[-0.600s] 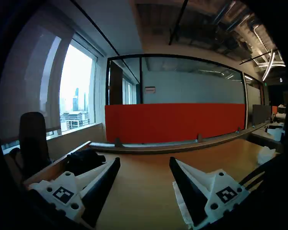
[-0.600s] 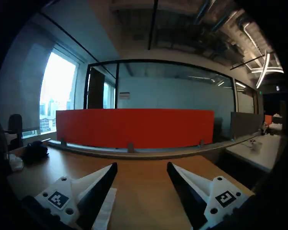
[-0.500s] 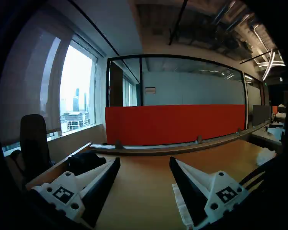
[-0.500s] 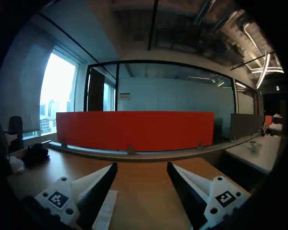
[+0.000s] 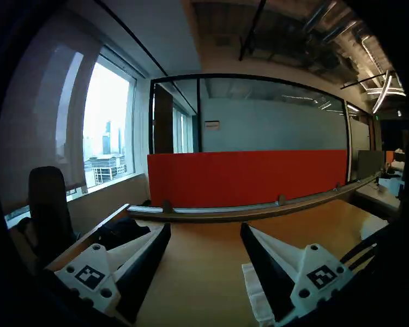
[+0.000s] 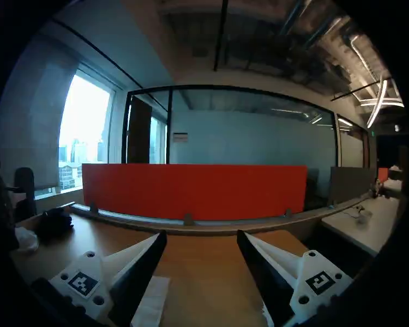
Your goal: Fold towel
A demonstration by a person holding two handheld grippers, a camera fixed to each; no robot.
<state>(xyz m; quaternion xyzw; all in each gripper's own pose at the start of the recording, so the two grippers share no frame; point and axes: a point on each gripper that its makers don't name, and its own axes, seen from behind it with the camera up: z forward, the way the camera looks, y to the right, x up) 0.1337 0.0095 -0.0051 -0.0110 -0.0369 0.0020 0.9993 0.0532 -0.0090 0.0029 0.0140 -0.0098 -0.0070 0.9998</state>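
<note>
Left claw [image 5: 204, 229], right claw [image 6: 200, 235] gaping, empty; towel [image 5: 254, 291] beneath; red divider [image 5: 248, 177] ahead; dark bag [image 5: 120, 231] nearby.

left gripper [image 5: 204, 228]: you shifted it; more towel [image 5: 254, 291] edge shows beside it.
right gripper [image 6: 200, 235]: you tipped it; red divider [image 6: 193, 191] sits lower, towel patch wider.

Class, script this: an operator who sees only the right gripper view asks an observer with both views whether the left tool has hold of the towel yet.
Observer: No. The left tool is open, with bare desk between its fingers.
Operator: Where is the towel from there?
Observer: The towel lies flat on the desk, its edge running under the finger on that view's right.
Operator: Anything else close by?
Observer: A black bag lies on the desk just beyond the other finger.
</note>
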